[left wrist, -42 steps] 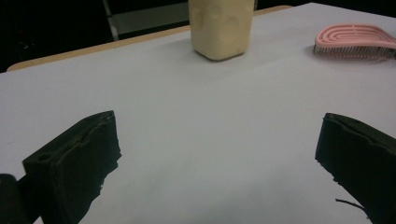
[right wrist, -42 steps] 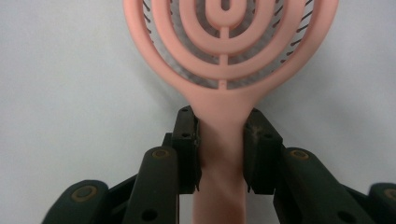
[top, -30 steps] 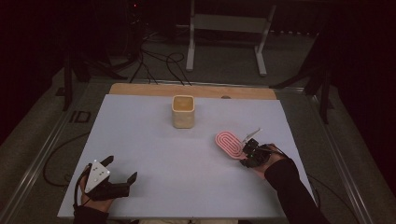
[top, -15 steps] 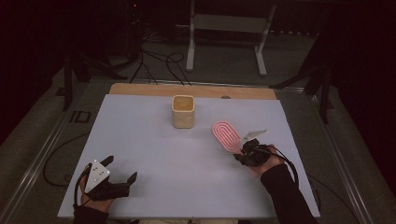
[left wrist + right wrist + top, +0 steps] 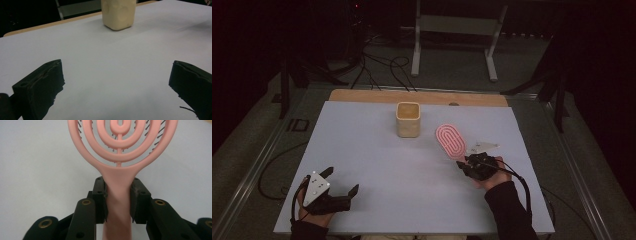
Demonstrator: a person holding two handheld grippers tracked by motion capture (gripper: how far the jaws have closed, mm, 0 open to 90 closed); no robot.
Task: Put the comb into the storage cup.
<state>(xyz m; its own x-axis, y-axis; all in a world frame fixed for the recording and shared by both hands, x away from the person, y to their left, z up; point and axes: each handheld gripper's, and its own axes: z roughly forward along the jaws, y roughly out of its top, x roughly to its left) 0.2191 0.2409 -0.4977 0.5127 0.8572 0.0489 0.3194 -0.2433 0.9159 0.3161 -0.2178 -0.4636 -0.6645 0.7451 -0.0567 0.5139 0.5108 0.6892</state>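
Pink hairbrush (image 5: pixel 450 140), clamped by its handle in the right gripper (image 5: pixel 473 164), points its long axis to the upper left, toward the cream cup (image 5: pixel 408 119). At lower left, the left gripper (image 5: pixel 339 189) gapes wide and empty, farther from the cup.

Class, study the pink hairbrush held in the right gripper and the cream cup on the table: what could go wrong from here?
1. The right gripper clamps the pink hairbrush low on its handle, so the broad head might swing or slip.
2. The cream cup stands close beside the brush head; a sideways sweep may tip it.
3. The left gripper rests open, too far off to steady the cup.
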